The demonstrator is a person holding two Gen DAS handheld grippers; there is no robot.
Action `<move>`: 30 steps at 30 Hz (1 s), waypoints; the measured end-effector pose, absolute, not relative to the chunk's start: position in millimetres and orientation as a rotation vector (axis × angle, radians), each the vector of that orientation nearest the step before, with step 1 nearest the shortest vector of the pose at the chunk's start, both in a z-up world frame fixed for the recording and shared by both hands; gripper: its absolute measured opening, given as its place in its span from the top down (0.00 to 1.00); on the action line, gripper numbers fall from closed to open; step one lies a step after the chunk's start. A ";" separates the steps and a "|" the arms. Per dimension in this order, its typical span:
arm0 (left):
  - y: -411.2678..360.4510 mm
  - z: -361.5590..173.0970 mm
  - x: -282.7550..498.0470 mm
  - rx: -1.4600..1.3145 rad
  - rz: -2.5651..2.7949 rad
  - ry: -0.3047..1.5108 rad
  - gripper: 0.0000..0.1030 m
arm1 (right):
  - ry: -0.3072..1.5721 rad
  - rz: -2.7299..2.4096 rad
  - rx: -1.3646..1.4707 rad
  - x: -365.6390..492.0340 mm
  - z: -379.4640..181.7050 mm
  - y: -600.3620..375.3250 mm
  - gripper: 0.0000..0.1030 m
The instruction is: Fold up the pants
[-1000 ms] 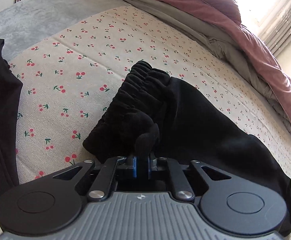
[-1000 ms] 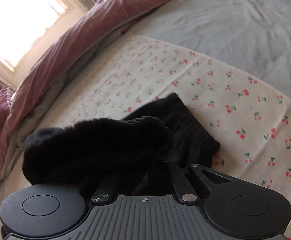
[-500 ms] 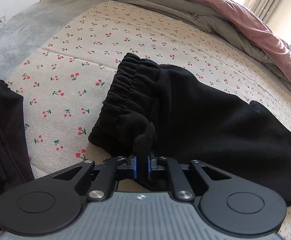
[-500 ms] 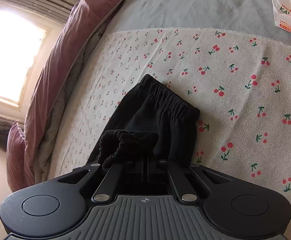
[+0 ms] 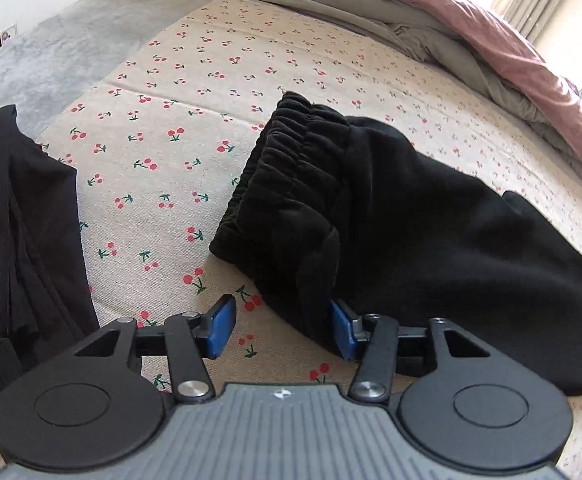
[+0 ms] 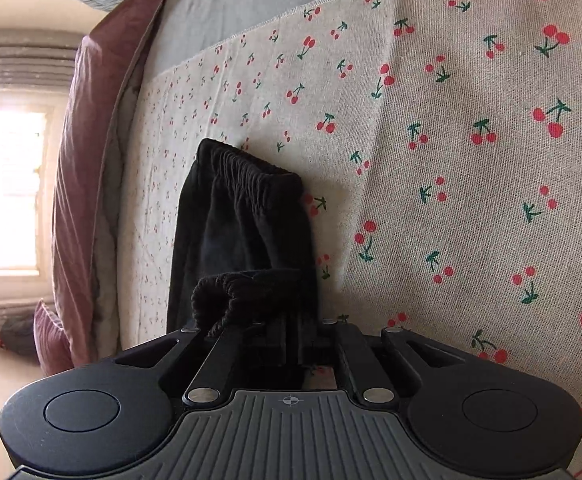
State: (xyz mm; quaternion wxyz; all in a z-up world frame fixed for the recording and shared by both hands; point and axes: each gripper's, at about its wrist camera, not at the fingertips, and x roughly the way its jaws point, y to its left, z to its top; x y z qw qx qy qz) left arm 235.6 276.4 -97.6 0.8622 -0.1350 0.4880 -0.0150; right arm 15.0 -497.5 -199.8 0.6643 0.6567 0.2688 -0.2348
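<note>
Black pants (image 5: 391,208) lie folded on the cherry-print cloth (image 5: 171,120), the elastic waistband (image 5: 295,136) at the far end. My left gripper (image 5: 282,330) is opening, its blue pads (image 5: 223,326) well apart. A fold of the pants rests against the right pad only, and bare cloth shows between the pads. In the right wrist view the pants (image 6: 243,224) run away from me to the waistband (image 6: 247,172). My right gripper (image 6: 295,344) is still shut on black pants fabric, just starting to open, with the ribbed cuff (image 6: 243,292) bunched right above its fingers.
Another black garment (image 5: 19,232) lies at the left of the cloth. A pink and grey duvet (image 5: 491,32) is piled along the far side, and a grey blanket (image 5: 51,60) lies beyond the cloth. A bright window (image 6: 7,188) is past the duvet (image 6: 87,120).
The left gripper has let go of the pants fold and its jaws have spread. The right gripper has rolled and come down, bringing the cuff end onto the pants near the waistband.
</note>
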 end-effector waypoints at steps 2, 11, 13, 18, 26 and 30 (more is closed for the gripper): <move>288.6 -83.3 230.5 -0.368 0.010 0.977 0.47 | 0.603 -0.610 1.424 9.8 -191.5 -497.4 0.88; 243.8 -28.9 246.0 -0.503 0.011 0.759 0.43 | 0.677 -0.745 1.063 34.9 -158.7 -475.9 0.81; 207.0 -28.5 256.7 -0.498 -0.063 0.758 0.41 | 0.617 -0.760 1.239 20.5 -168.6 -486.4 0.81; 100.0 -50.9 285.8 -0.373 -0.218 0.856 0.38 | 0.664 -0.826 1.000 26.2 -152.3 -477.5 0.74; 6.6 -127.4 294.8 -0.156 -0.320 0.989 0.38 | 0.708 -0.806 0.786 49.3 -137.2 -455.0 0.64; 1.7 -126.1 285.7 -0.089 -0.326 0.966 0.36 | 0.794 -0.569 0.608 78.6 -131.0 -424.5 0.65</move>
